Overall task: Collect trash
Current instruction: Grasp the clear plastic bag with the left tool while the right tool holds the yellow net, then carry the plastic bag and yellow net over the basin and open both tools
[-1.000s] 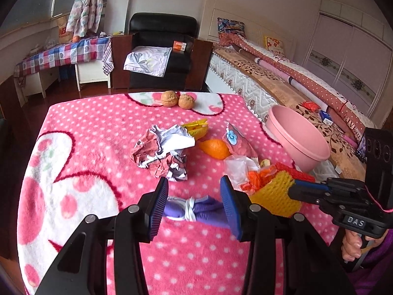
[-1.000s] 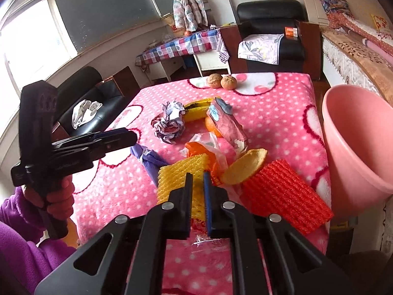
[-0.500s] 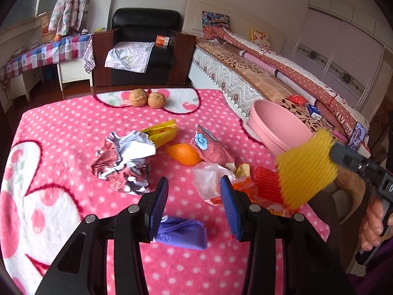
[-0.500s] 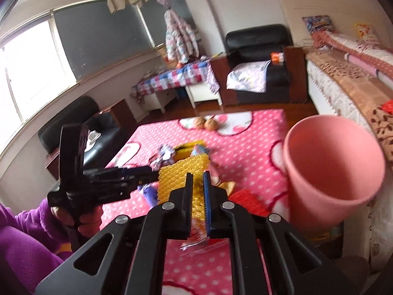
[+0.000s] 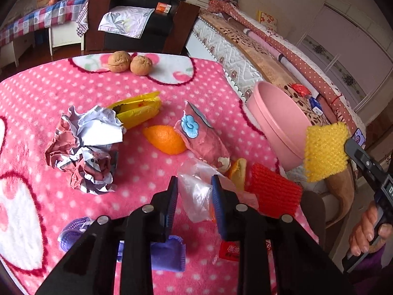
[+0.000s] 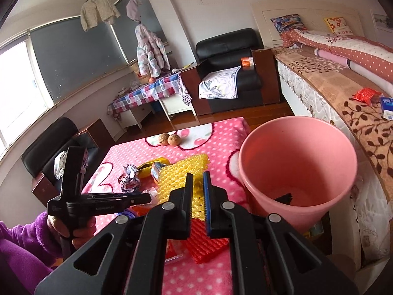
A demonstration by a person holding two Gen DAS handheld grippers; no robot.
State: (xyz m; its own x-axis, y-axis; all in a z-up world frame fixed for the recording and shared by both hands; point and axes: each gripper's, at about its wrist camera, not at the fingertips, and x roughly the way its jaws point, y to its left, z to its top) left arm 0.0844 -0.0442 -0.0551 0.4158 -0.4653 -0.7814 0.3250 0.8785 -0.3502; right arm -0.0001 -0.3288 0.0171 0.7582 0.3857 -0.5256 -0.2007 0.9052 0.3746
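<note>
At lower centre of the left view, the left gripper (image 5: 194, 196) has slid off the purple wrapper (image 5: 167, 253) and is closing round the clear bag (image 5: 196, 196). The right gripper (image 6: 197, 191), clamped on the yellow net (image 6: 176, 174), has lifted it beside the pink bin (image 6: 294, 172), centre right. Drop looks imminent.

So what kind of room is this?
Most likely a bedroom that is also lived in: a bed with rolled quilts runs along one wall, a black armchair stands beside it, and clothes hang by the window.
</note>
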